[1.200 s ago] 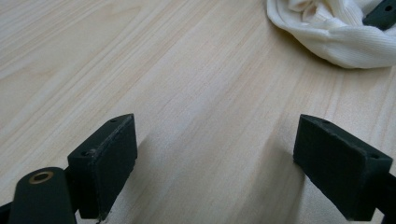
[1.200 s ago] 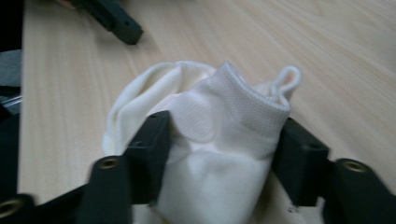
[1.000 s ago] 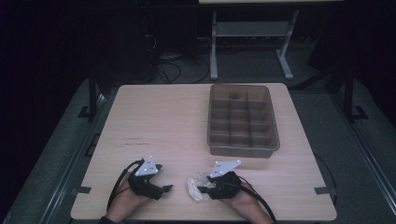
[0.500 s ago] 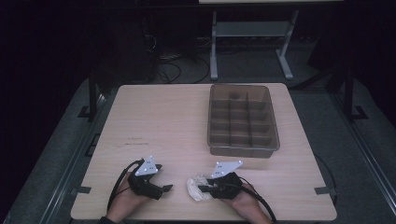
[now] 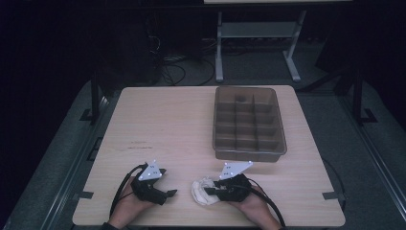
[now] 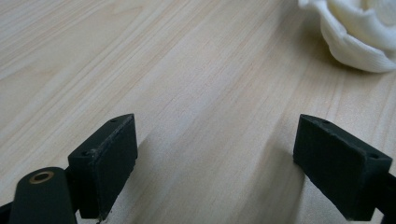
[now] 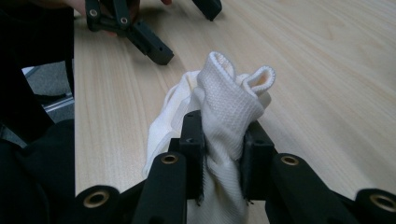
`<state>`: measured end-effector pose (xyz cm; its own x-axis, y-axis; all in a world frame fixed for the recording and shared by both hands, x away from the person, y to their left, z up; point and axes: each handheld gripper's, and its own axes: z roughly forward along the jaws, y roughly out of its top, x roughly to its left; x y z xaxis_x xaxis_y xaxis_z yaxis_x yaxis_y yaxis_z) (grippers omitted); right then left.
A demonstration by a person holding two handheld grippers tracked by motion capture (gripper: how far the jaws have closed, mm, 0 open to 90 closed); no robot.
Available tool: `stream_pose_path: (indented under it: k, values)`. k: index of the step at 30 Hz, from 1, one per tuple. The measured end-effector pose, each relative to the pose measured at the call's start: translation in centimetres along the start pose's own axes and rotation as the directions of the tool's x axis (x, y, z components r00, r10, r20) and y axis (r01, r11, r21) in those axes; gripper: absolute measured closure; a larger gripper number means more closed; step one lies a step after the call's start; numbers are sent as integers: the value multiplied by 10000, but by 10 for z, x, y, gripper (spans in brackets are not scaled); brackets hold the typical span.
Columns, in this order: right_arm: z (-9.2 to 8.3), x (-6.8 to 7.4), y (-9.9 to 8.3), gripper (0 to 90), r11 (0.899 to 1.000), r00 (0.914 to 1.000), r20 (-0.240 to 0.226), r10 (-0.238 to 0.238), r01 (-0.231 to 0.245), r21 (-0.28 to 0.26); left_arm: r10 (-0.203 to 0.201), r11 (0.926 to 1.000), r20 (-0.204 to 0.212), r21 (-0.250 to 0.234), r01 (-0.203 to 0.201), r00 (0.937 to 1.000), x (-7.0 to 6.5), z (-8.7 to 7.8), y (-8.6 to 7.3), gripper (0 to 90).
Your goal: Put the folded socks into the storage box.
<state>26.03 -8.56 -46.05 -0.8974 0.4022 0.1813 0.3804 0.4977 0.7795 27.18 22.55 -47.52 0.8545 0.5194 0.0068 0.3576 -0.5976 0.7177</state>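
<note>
High view: a wooden table (image 5: 191, 124) with a person's two hands at its near edge, each holding a gripper. The right gripper (image 5: 209, 190) lies low on the table and points toward the left one; its jaws have just been closing and now pinch a bunched fold of a white cloth (image 5: 202, 191), which sits on the table between the two grippers, close to the near edge. Right gripper view: the right gripper (image 7: 223, 158) has both black pads pressed against a gathered ridge of the cloth (image 7: 224, 107), whose waffle-textured folds rise above the jaws while the rest drapes down to the tabletop at left. The left gripper appears farther off at the top of this view, apart from the cloth. Left gripper view: the left gripper (image 6: 215, 154) has its jaws spread wide over bare wood, with nothing between them; an edge of the cloth (image 6: 359, 32) lies ahead at upper right, not touching the jaws. High view: the left gripper (image 5: 168, 194) rests near the cloth. A brown compartmented tray (image 5: 249, 154) stands on the far right part of the table, well apart from both grippers.
</note>
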Motion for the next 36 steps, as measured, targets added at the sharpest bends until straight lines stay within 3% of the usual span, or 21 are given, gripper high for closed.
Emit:
stream_pose_path:
  k: [18,36]
  values:
    - [-26,-8,14,740,9976,9995,0,313,-312,-625,-251,9997,-234,-17,251,9994,1,0,0,142]
    - [-56,-21,26,736,9925,9974,667,265,-182,-1211,-307,9995,-254,-102,305,9992,1,0,0,141]
